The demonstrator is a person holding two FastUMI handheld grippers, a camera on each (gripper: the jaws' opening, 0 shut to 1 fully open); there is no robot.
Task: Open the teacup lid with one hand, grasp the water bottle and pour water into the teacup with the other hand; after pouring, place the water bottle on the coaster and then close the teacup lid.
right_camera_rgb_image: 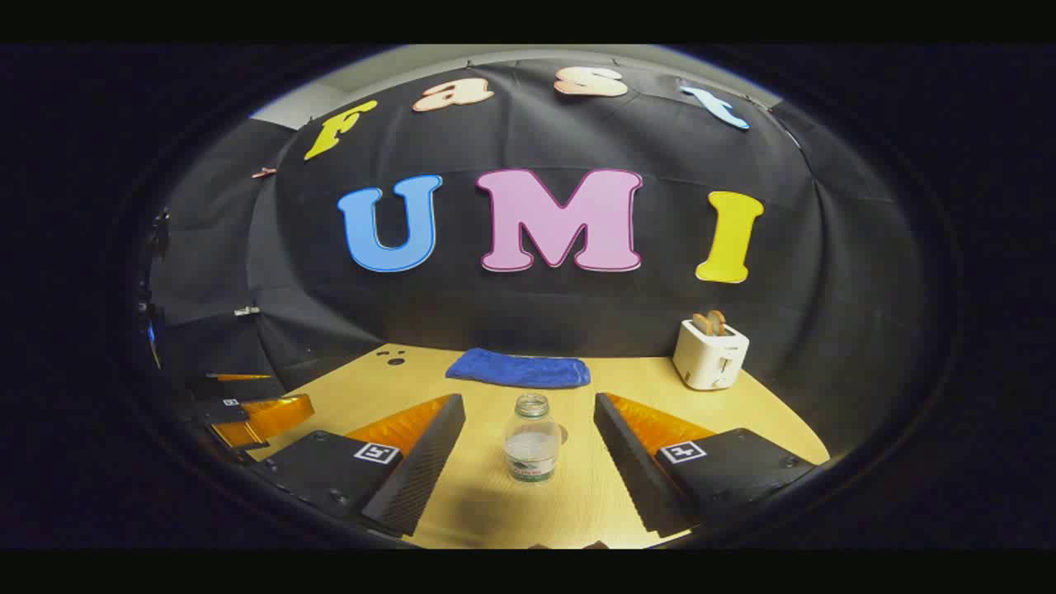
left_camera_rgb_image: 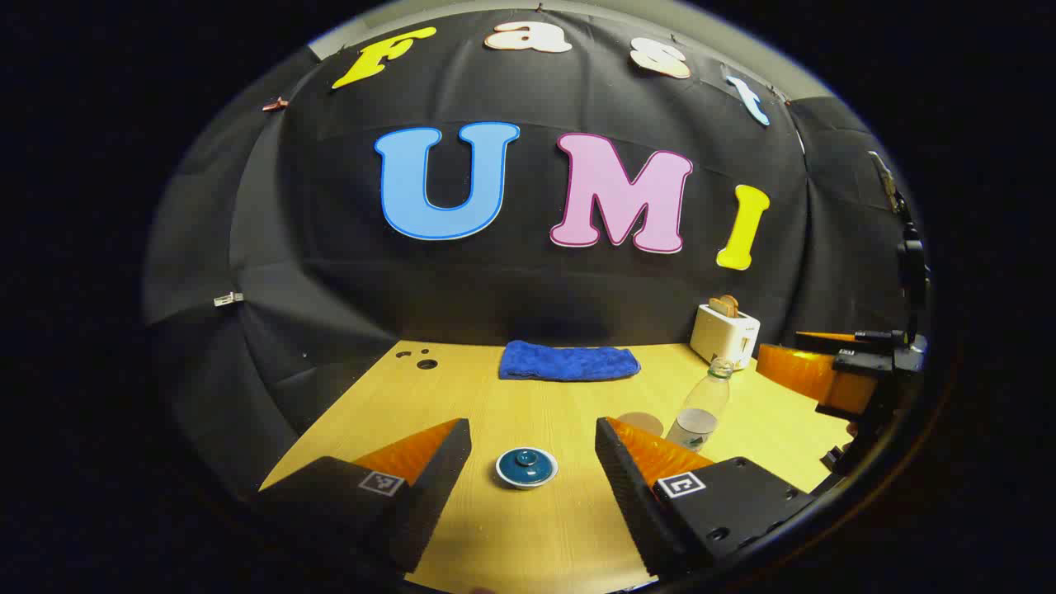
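Note:
A white teacup with its blue lid on stands on the wooden table, low between the fingers of my open left gripper, untouched. To its right a clear water bottle without a cap stands upright, partly filled. A round tan coaster lies just left of the bottle, half hidden by my finger. In the right gripper view the bottle stands centred between the fingers of my open right gripper, apart from both. The other gripper shows at the far left there.
A folded blue cloth lies at the table's back edge. A white toaster with toast in it stands at the back right. Small holes mark the back left of the tabletop. The right gripper hovers at the right edge.

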